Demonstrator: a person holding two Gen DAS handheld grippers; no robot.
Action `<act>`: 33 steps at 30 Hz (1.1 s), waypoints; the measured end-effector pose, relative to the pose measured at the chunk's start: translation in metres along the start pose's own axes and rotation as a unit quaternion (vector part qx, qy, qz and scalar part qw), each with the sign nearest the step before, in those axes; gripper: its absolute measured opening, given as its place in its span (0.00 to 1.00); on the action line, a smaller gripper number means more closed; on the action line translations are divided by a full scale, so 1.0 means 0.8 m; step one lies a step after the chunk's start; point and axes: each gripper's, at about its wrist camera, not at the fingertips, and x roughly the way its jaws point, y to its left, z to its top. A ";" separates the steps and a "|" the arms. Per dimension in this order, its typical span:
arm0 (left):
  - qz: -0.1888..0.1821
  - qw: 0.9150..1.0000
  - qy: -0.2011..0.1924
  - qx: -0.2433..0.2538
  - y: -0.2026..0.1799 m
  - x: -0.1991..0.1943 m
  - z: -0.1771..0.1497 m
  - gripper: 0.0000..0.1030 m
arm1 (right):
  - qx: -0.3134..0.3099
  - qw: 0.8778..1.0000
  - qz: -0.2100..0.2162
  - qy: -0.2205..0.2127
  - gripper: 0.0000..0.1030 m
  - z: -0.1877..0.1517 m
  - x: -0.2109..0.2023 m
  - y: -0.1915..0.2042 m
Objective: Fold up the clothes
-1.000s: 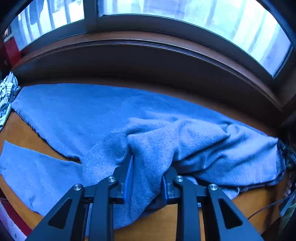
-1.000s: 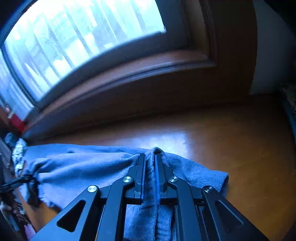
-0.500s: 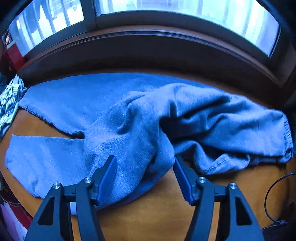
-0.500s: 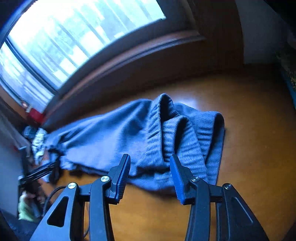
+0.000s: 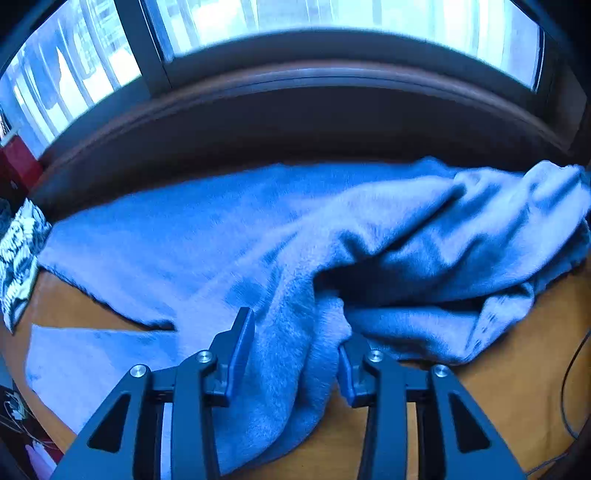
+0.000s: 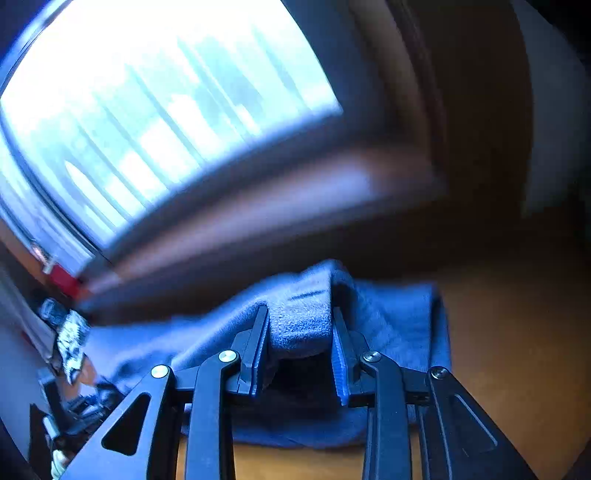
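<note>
Both claws stood wide over the cloth half a second ago, now both are closing back in on it. My left claw (image 5: 295, 347) has a thick ridge of the blue fleece garment (image 5: 258, 236) running between its fingers; the right pad looks to touch the fabric, but a gap shows at the left pad, so not a full pinch yet. My right claw (image 6: 300, 343) is closing on a raised fold of the same garment (image 6: 303, 314), both pads pressed against the fold, fabric bunched up between them and lifted off the worktop (image 6: 517, 350). Right view is blurred.

Garment lies crumpled across the wooden worktop (image 5: 498, 387) under the window (image 5: 332, 18), one flat part spread toward the left, a heaped part to the right. Patterned black-and-white cloth (image 5: 18, 258) sits at the left edge, just beside the garment. Thin cable (image 5: 569, 369) runs at the right edge of the worktop.
</note>
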 end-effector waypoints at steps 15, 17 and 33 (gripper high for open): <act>-0.072 0.997 -0.034 0.000 0.035 -0.097 -0.052 0.36 | 0.120 0.992 0.031 -0.014 0.29 -0.139 -0.183 -0.042; -0.087 0.996 -0.011 0.023 0.020 -0.080 -0.068 0.36 | 0.145 0.989 0.023 -0.010 0.29 -0.159 -0.184 -0.050; -0.052 0.996 -0.024 0.063 0.021 -0.006 -0.014 0.06 | 0.110 0.994 -0.013 -0.025 0.28 -0.044 -0.113 -0.061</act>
